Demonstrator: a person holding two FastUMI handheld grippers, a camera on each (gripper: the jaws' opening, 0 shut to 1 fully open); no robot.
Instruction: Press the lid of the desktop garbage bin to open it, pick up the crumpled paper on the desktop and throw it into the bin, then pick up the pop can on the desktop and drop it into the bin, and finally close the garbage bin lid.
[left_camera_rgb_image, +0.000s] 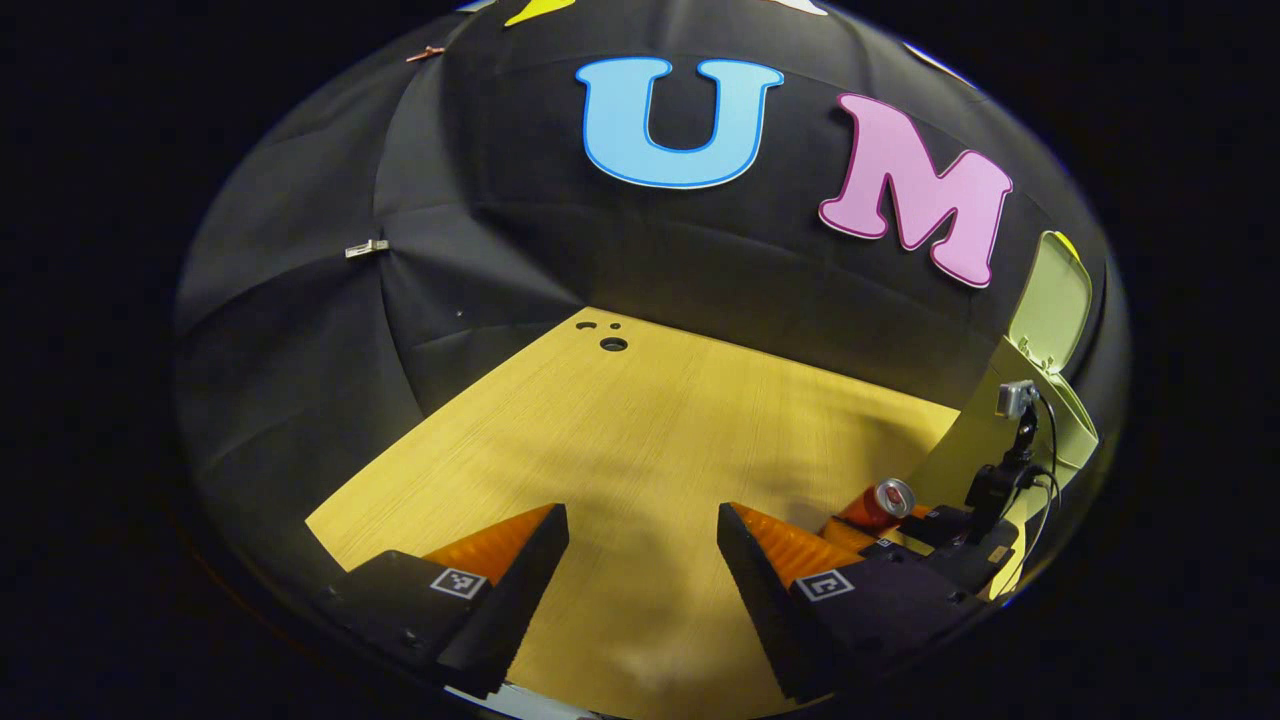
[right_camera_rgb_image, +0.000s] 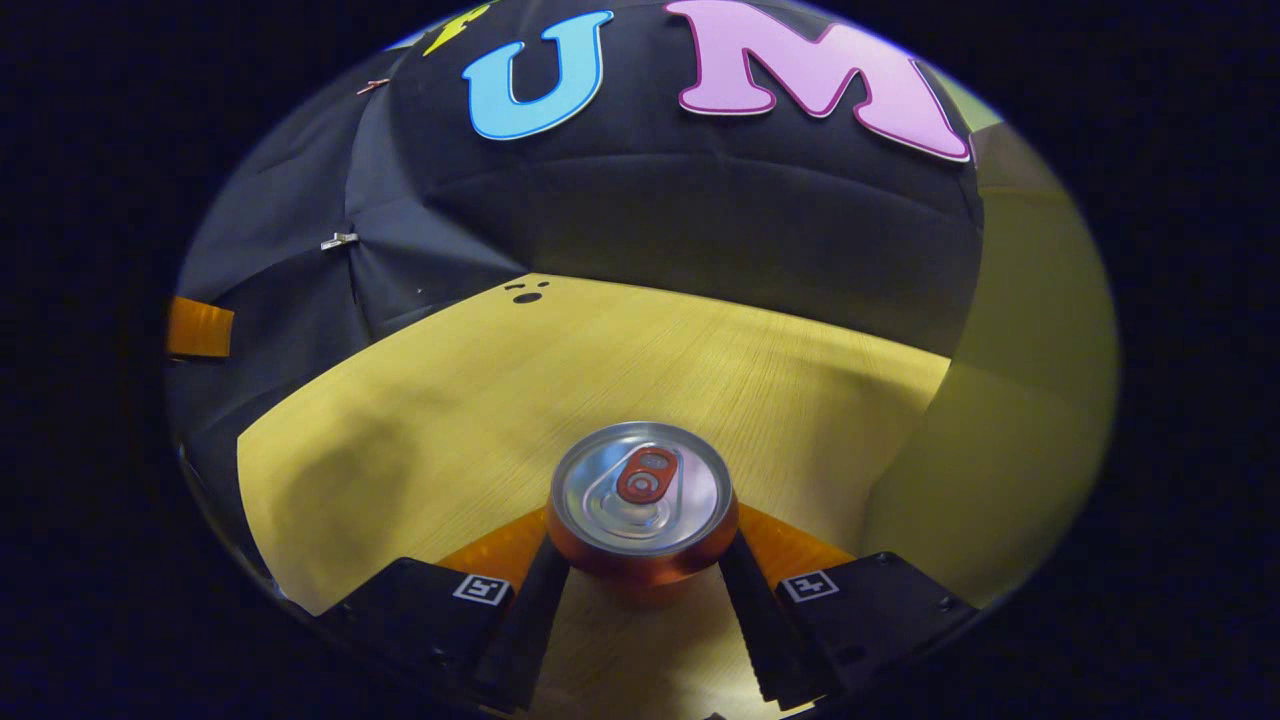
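Fingers of the right gripper (right_camera_rgb_image: 640, 590) sit on both sides of the pop can (right_camera_rgb_image: 641, 510), pressing its body, so they're gripping it; the can's top faces the camera in the right gripper view. Fingers of the left gripper (left_camera_rgb_image: 640, 570) are spread wide w/ nothing between them, hanging over bare tabletop (left_camera_rgb_image: 640, 430).

Progress, judged from the pics: bin (left_camera_rgb_image: 965, 455) stands at the tabletop's right side w/ its lid (left_camera_rgb_image: 1050, 310) tipped up, i.e. open. No crumpled paper seen on the tabletop; whether it's already inside the bin can't be told, since the bin's inside isn't visible. Can is in hand, so the can step looks underway. Left to do: get the can over the opening, let go, then shut the lid.

In the left gripper view the can (left_camera_rgb_image: 880, 503) shows low, near the tabletop, just beside the bin wall, w/ the right gripper around it. In the right gripper view the bin's pale wall (right_camera_rgb_image: 1010, 420) fills the right side, close by.
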